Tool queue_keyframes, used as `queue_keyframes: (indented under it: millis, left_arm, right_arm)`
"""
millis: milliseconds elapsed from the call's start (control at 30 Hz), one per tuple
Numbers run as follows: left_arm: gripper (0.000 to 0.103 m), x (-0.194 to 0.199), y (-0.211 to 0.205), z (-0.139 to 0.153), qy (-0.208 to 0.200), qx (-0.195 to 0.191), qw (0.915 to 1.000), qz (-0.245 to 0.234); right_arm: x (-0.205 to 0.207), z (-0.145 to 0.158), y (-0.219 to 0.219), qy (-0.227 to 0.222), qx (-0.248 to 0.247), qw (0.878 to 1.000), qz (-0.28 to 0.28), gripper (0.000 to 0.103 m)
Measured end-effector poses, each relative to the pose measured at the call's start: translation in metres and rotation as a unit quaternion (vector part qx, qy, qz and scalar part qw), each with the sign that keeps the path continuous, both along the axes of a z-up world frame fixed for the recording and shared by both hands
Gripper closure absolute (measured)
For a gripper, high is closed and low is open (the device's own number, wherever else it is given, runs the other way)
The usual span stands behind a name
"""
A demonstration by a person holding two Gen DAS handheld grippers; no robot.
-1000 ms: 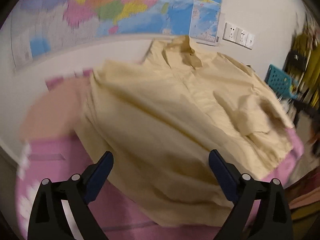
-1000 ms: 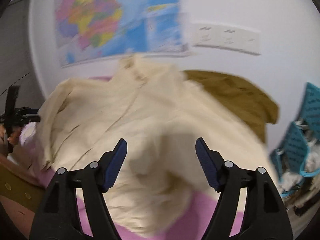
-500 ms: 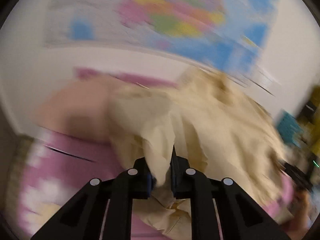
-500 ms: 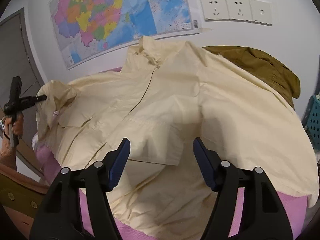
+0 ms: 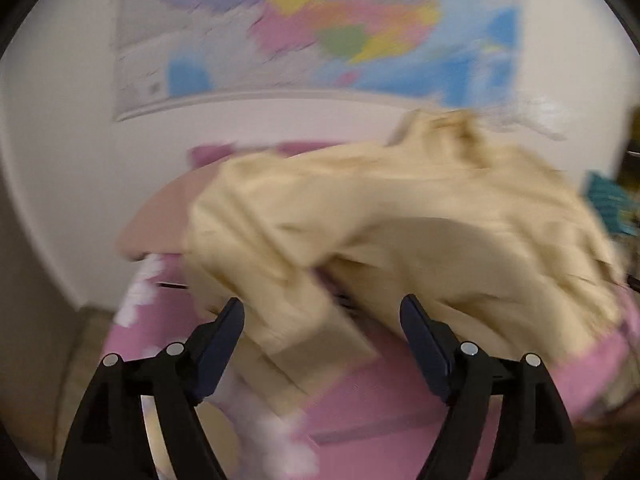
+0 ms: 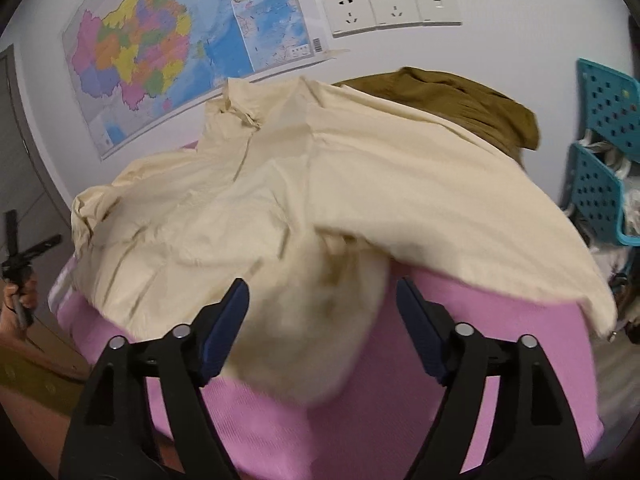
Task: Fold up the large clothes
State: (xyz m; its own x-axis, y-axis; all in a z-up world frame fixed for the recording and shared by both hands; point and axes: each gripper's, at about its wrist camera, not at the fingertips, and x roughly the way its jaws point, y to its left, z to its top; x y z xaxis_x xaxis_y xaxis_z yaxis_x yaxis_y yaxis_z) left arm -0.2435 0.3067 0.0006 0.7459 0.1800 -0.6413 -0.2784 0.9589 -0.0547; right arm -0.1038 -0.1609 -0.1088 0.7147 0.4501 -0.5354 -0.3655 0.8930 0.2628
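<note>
A large cream shirt (image 6: 360,184) lies spread on the pink bed cover (image 6: 460,360), collar toward the wall. My left gripper (image 5: 322,320) hovers over its left side, jaws opening. A blurred fold of the shirt (image 5: 288,304) lies between the fingers and the pads do not press it. My right gripper (image 6: 320,304) sits low over the shirt's near hem, jaws also opening. A blurred bunch of cream cloth (image 6: 320,320) is between its fingers, untouched by the pads.
An olive-brown garment (image 6: 460,96) lies behind the shirt at the back right. Teal perforated baskets (image 6: 604,152) stand at the right. A wall map (image 6: 168,52) and sockets (image 6: 392,8) are on the wall. A pinkish-beige cloth (image 5: 168,216) lies beyond the shirt's left side.
The left gripper shut on a fold of the shirt half a second ago and has since opened, leaving the fold on the bed. The right gripper sank toward the hem.
</note>
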Motion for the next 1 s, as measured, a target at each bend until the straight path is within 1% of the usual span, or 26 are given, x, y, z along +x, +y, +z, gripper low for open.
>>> queue_keyframes:
  millis: [33,67,100,133,200,233,267,300,367,400,433,467,500,533,567,600,633,667,700,733,767,833,867,933,1000]
  left_arm:
    - [0.024,-0.005,-0.009,0.001,-0.002,-0.003,0.9999,-0.015]
    - [0.024,-0.006,-0.025,0.0,0.002,-0.007,0.9992,-0.039]
    - [0.024,-0.008,-0.045,-0.007,0.014,-0.003,0.9973,-0.072]
    - [0.024,-0.005,-0.057,-0.012,0.023,0.002,0.9955,-0.092]
    - [0.024,0.0,-0.077,-0.029,0.042,0.002,0.9919,-0.12]
    - [0.024,0.005,-0.085,-0.039,0.05,-0.003,0.9904,-0.129]
    - [0.024,0.009,-0.093,-0.041,0.055,-0.009,0.9893,-0.135]
    - [0.024,0.014,-0.099,-0.047,0.059,-0.008,0.9884,-0.14]
    - [0.022,0.031,-0.111,-0.058,0.072,0.013,0.9872,-0.142]
    - [0.022,0.039,-0.111,-0.065,0.08,0.02,0.9872,-0.136]
    - [0.021,0.046,-0.113,-0.069,0.086,0.029,0.9882,-0.124]
    - [0.021,0.044,-0.108,-0.075,0.086,0.027,0.9885,-0.121]
    - [0.021,0.049,-0.106,-0.078,0.085,0.017,0.9892,-0.118]
    - [0.021,0.056,-0.104,-0.08,0.083,0.009,0.9906,-0.108]
    - [0.021,0.06,-0.101,-0.08,0.078,0.0,0.9916,-0.103]
    - [0.021,0.062,-0.098,-0.078,0.071,-0.009,0.9927,-0.097]
    - [0.023,0.065,-0.093,-0.076,0.06,-0.029,0.9942,-0.084]
    - [0.035,0.066,-0.089,-0.074,0.048,-0.049,0.9945,-0.079]
    - [0.046,0.068,-0.086,-0.072,0.033,-0.077,0.9934,-0.079]
    - [0.069,0.07,-0.079,-0.068,0.017,-0.121,0.9896,-0.075]
    - [0.094,0.071,-0.075,-0.064,0.009,-0.138,0.9882,-0.066]
    - [0.096,0.065,-0.063,-0.044,-0.02,-0.16,0.9856,-0.05]
    - [0.097,0.063,-0.063,-0.036,-0.026,-0.161,0.9853,-0.052]
    - [0.097,0.045,-0.065,-0.005,-0.05,-0.146,0.9858,-0.066]
    - [0.097,0.028,-0.068,0.018,-0.051,-0.13,0.9871,-0.078]
  right_arm:
    - [-0.006,-0.002,-0.003,0.001,0.0,1.0,0.0,0.021]
    - [-0.014,-0.007,-0.006,0.003,0.0,1.0,0.008,0.02]
    - [-0.021,-0.012,-0.008,0.003,-0.007,1.0,0.011,0.018]
    - [-0.028,-0.017,-0.008,0.002,-0.018,1.0,0.014,0.015]
    - [-0.035,-0.025,-0.004,0.002,-0.035,0.999,0.021,0.013]
    - [-0.036,-0.028,0.0,0.001,-0.045,0.999,0.021,0.013]
    - [-0.036,-0.032,0.007,-0.002,-0.058,0.998,0.022,0.013]
    - [-0.035,-0.035,0.014,-0.004,-0.067,0.997,0.03,0.013]
    - [-0.031,-0.04,0.028,-0.012,-0.093,0.995,0.037,0.014]
    - [-0.027,-0.044,0.035,-0.014,-0.107,0.994,0.033,0.017]
    - [-0.021,-0.046,0.04,-0.015,-0.11,0.993,0.026,0.02]
    - [-0.017,-0.046,0.042,-0.022,-0.102,0.994,0.018,0.02]
    - [-0.013,-0.046,0.041,-0.024,-0.086,0.996,0.017,0.021]
    - [-0.01,-0.045,0.04,-0.025,-0.067,0.997,0.016,0.034]
    - [-0.004,-0.044,0.037,-0.021,-0.038,0.999,0.014,0.042]
    - [0.001,-0.042,0.035,-0.016,-0.016,1.0,0.012,0.056]
    - [0.005,-0.04,0.034,-0.013,0.003,1.0,0.012,0.073]
    - [0.007,-0.036,0.033,-0.012,0.024,1.0,0.015,0.082]
    - [0.007,-0.029,0.029,-0.013,0.055,0.998,0.02,0.088]
    - [0.003,-0.02,0.027,-0.021,0.079,0.996,0.029,0.09]
    - [-0.001,-0.011,0.026,-0.033,0.088,0.995,0.035,0.091]
    - [-0.013,0.01,0.022,-0.048,0.105,0.992,0.05,0.092]
    - [-0.02,0.022,0.019,-0.052,0.113,0.99,0.06,0.092]
    - [-0.039,0.04,0.013,-0.068,0.132,0.986,0.078,0.093]
    - [-0.056,0.051,0.005,-0.075,0.136,0.984,0.085,0.093]
